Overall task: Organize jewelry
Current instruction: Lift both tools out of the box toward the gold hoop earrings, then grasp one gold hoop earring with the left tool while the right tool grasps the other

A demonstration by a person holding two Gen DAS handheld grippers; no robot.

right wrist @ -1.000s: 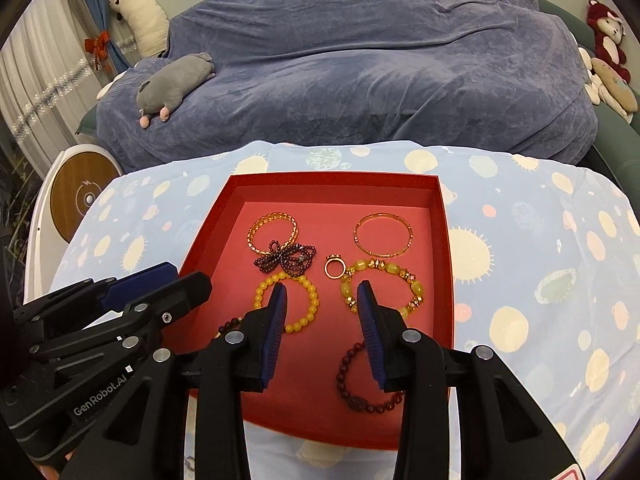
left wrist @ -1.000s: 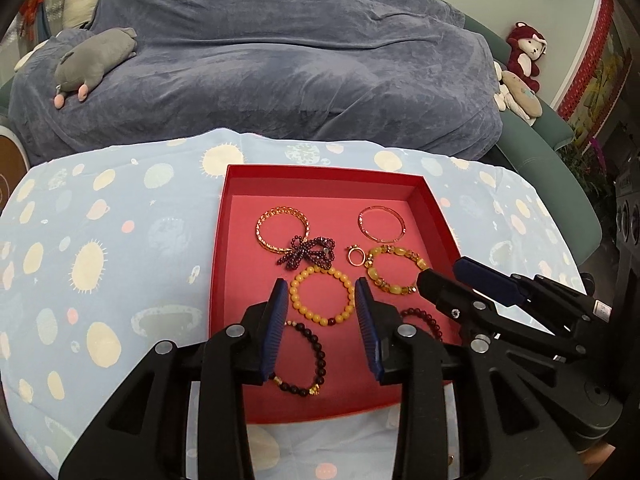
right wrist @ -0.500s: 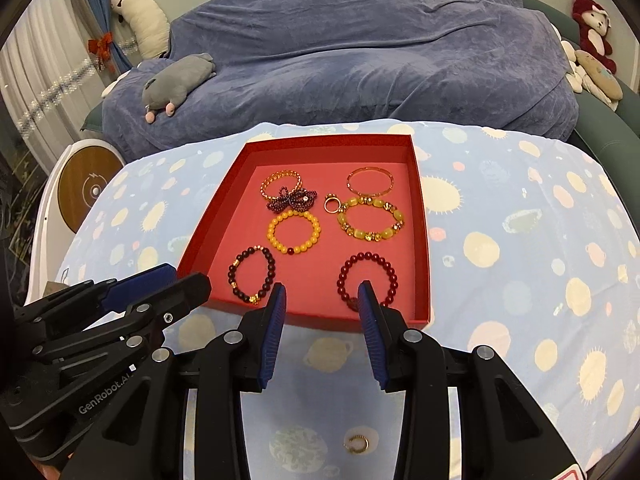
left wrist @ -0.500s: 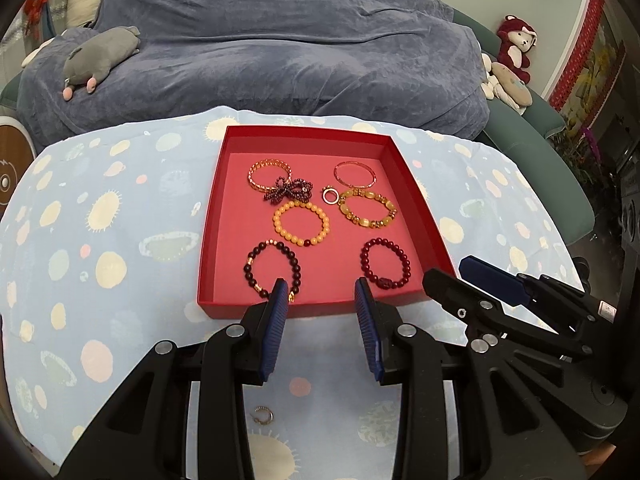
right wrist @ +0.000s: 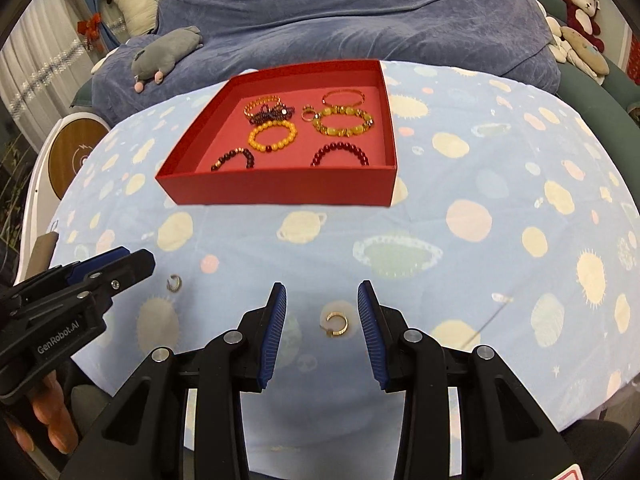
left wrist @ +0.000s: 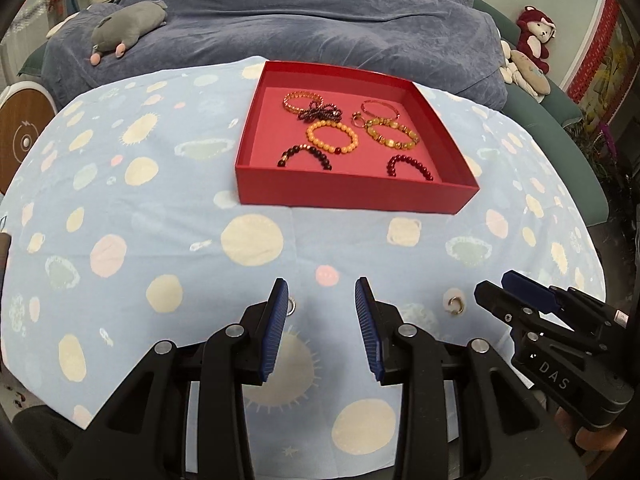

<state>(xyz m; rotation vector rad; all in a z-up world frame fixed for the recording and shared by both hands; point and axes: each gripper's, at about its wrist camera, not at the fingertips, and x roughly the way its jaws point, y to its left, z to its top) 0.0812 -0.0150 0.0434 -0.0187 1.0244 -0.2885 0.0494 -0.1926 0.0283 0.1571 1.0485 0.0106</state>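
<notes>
Hovering low over the near part of the spotted blue tablecloth (left wrist: 256, 240), the left gripper (left wrist: 321, 306) has its blue-padded fingers spread apart and grips nothing; a small silver ring (left wrist: 291, 305) lies on the cloth just beside the inner face of its left finger. The right gripper (right wrist: 322, 308) is likewise spread wide and empty, with an open gold ring (right wrist: 336, 325) lying flat on the cloth between its two fingers, nearer the right-hand pad and touching neither. In the right wrist view the silver ring (right wrist: 173, 282) appears just ahead of the left gripper's tip. Farther back on the cloth sits the red tray (left wrist: 352, 196), square and shallow, well apart from both grippers. Inside it lie a gold bead bracelet (left wrist: 303, 99) with a dark purple bead cluster (left wrist: 320, 113) overlapping its near edge, a thin gold bangle (left wrist: 380, 107), a small ring (left wrist: 358, 121) beside it, a yellow-green stone bracelet (left wrist: 392, 136), an orange bead bracelet (left wrist: 331, 137), a dark bead bracelet (left wrist: 306, 156) and a red bead bracelet (left wrist: 410, 165); the near wall of the tray hides the front halves of the last two. Behind the table, a blue-grey throw covers a sofa (right wrist: 360, 12), on which a grey plush toy (right wrist: 166, 58) rests.
</notes>
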